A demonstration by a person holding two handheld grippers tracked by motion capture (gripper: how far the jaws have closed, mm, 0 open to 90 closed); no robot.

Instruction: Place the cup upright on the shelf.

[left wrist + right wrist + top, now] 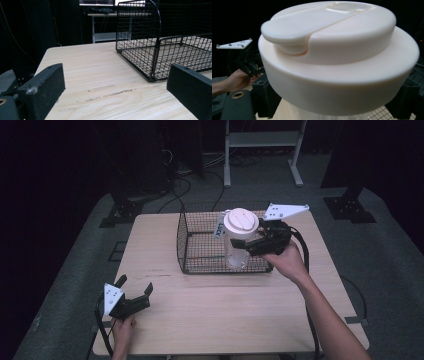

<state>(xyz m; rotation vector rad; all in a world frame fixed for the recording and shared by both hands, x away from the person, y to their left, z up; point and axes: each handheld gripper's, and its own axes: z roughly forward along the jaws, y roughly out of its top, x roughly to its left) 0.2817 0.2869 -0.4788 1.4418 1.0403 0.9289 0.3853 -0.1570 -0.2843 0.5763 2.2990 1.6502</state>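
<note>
On the far half of the light wooden counter (220, 295) sits a black wire basket (192, 245), low at the front and high at its left end and back. Inside it, toward the right, stands a clear jar (236, 252) with a wide cream-white lid (241, 221); a flat raised tab runs across the top of the lid. A small white label with dark print (218, 231) hangs just left of the jar.

The right tool (248, 245) reaches into the basket from the right, its jaws set on either side of the jar just under the lid; from the right gripper view the black jaws sit at both sides of the jar, gripping it. The right hand (286, 260) holds this tool from behind.

Near the counter's front left corner, the left tool (134, 288) rests low over the wood with its jaws spread wide and nothing between them, well apart from the basket. The left hand (122, 330) holds it from below.
</note>
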